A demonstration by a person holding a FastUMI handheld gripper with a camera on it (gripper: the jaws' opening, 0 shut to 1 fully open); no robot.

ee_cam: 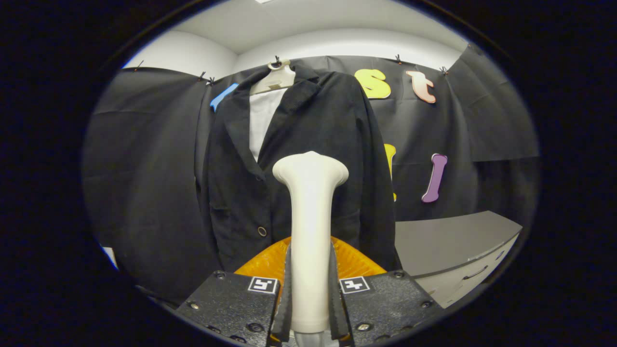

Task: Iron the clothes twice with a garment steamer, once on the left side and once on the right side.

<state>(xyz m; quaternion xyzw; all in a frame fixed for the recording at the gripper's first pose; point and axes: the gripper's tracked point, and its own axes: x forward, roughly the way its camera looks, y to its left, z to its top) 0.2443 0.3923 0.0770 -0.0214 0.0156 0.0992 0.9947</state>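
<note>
- The tongs [311, 308] hold the garment steamer [310, 231] by its pale handle; both fingers [285, 299] press on the handle from the left and the right side, so the gap between them is narrow and full.
- The steamer stands upright between the fingers, and its wider head [311, 168] is at the top, in front of the jacket.
- The lower end of the handle is cut off below the fingers, so I cannot tell how it ends, and a hose or a cord cannot be made out.
- The face of the head turns away from the camera, so the steam plate is hidden.
- I cannot tell if the head touches the cloth or stays just before it.
- A dark jacket [241, 193] hangs beyond the steamer on a pale hanger [274, 79], with a white shirt [262, 120] inside the open collar.
- The middle of the jacket is covered by the steamer, and its hem is hidden behind an orange ribbed thing [262, 262] just beyond the fingers.
- What this orange thing is, I cannot say; only its upper curved part is seen.
- On the right, near the jacket, there is a grey counter [448, 241] with a pale drawer front [475, 272]; its far end is cut off.
</note>
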